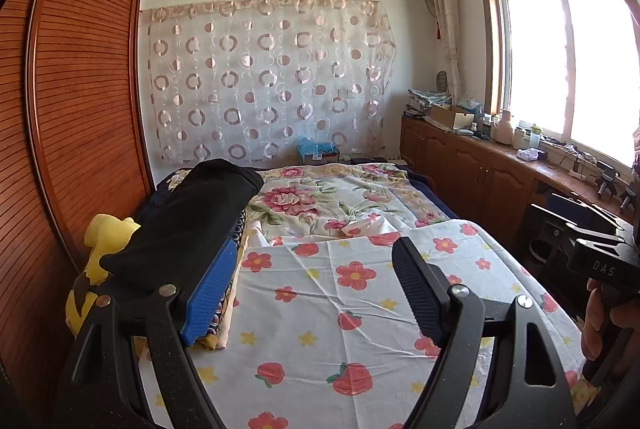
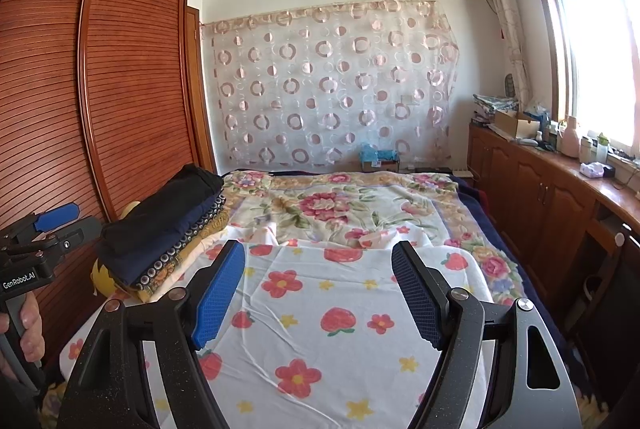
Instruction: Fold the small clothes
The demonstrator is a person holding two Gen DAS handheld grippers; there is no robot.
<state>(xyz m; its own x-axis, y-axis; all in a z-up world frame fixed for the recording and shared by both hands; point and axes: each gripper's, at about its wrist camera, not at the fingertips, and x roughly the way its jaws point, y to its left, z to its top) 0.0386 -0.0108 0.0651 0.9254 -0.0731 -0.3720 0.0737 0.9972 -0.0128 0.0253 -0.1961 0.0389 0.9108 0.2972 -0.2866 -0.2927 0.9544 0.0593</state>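
Left gripper (image 1: 316, 285): nearest the lens, jaws spread wide, nothing between them, hovering above the bed beside the clothes stack.

Wardrobe (image 2: 120, 89): slatted wooden doors along the far left wall.

Yellow plush toy (image 1: 106, 241): wedged at the left edge of the bed, partly under the stack.

Stack of folded clothes (image 2: 160, 233): on the left side of the bed; a black garment (image 1: 188, 213) on top, navy, patterned and yellow-gold layers beneath, edges roughly squared.

Strawberry-print sheet (image 2: 320, 309): white cloth with red flowers and strawberries, spread over the near bed, lightly creased, no loose garment visible on it.

Right gripper (image 2: 320, 289): jaws equally wide apart, holding nothing, poised over the sheet's middle.

Floral bedspread (image 1: 320, 193): covers the far half of the bed.

Cabinets (image 2: 532, 197): low wooden run under the window, far right, cluttered with bottles and boxes.

Step in hand: seemingly a pause between garments, one pile finished.

Next move: likely fetching another unfolded piece, which neither view shows, and laying it flat on the sheet.
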